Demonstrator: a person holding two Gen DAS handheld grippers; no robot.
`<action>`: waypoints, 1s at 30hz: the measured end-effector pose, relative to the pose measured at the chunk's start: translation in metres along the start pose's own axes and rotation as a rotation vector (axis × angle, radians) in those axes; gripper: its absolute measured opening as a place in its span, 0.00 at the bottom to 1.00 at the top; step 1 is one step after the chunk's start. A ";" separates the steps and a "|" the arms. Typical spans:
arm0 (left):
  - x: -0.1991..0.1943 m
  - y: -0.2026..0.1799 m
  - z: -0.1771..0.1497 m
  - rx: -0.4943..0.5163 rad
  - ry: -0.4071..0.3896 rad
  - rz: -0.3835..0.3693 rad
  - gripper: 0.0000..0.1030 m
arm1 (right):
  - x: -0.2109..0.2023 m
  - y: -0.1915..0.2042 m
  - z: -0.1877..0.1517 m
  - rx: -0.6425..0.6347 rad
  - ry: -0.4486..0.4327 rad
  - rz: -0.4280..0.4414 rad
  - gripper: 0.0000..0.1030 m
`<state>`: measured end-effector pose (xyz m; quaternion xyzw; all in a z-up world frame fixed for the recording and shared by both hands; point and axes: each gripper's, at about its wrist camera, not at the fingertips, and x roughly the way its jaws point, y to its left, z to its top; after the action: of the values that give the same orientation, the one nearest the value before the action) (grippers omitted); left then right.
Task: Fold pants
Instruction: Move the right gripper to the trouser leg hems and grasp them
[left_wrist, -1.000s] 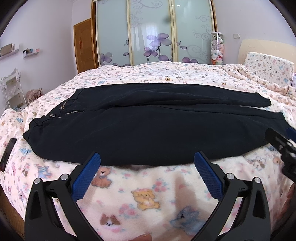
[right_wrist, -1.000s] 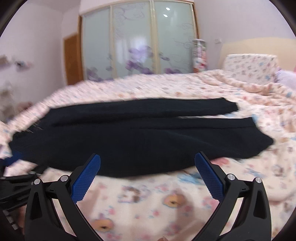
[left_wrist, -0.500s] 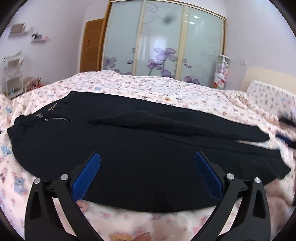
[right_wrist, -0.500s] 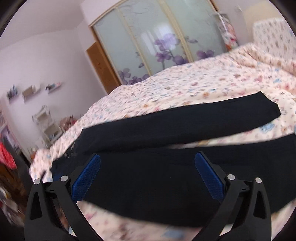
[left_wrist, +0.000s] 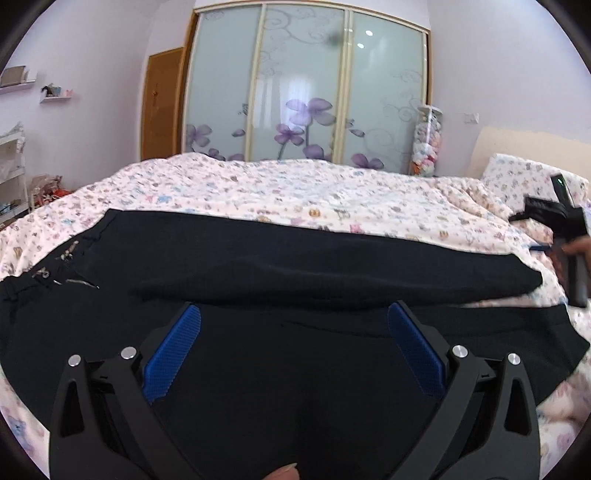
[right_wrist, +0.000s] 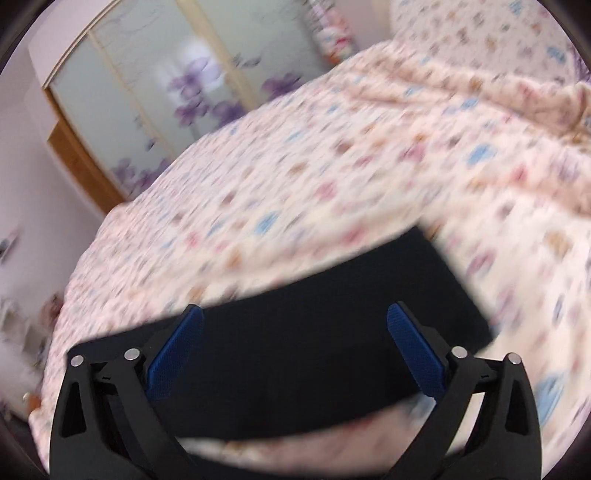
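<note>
The pants (left_wrist: 295, 280) lie flat across the bed (left_wrist: 295, 184), waist at its left end, legs running right, one beside the other with a strip of sheet between the hems. The left gripper (left_wrist: 293, 321) hovers over the near leg, jaws wide apart, holding nothing. The right gripper (right_wrist: 294, 321) hangs above a leg's hem end; its jaws have just been closing slightly yet stand wide, with nothing between them.

Black pants (left_wrist: 295, 266) flat on floral bed (left_wrist: 295, 192), left tool (left_wrist: 293, 317) spread wide above them
</note>
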<state>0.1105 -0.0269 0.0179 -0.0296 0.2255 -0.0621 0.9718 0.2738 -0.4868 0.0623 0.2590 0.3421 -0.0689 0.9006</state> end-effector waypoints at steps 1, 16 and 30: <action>0.001 0.002 -0.001 -0.004 0.005 -0.007 0.98 | 0.004 -0.010 0.009 0.031 -0.024 -0.012 0.90; 0.003 0.000 -0.006 0.001 0.028 -0.003 0.98 | 0.080 -0.078 0.028 0.040 -0.039 -0.201 0.50; 0.005 0.005 -0.007 -0.018 0.030 -0.058 0.98 | -0.010 -0.049 0.007 -0.068 -0.213 0.034 0.17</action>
<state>0.1123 -0.0225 0.0087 -0.0438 0.2397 -0.0885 0.9658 0.2556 -0.5334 0.0529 0.2252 0.2421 -0.0690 0.9412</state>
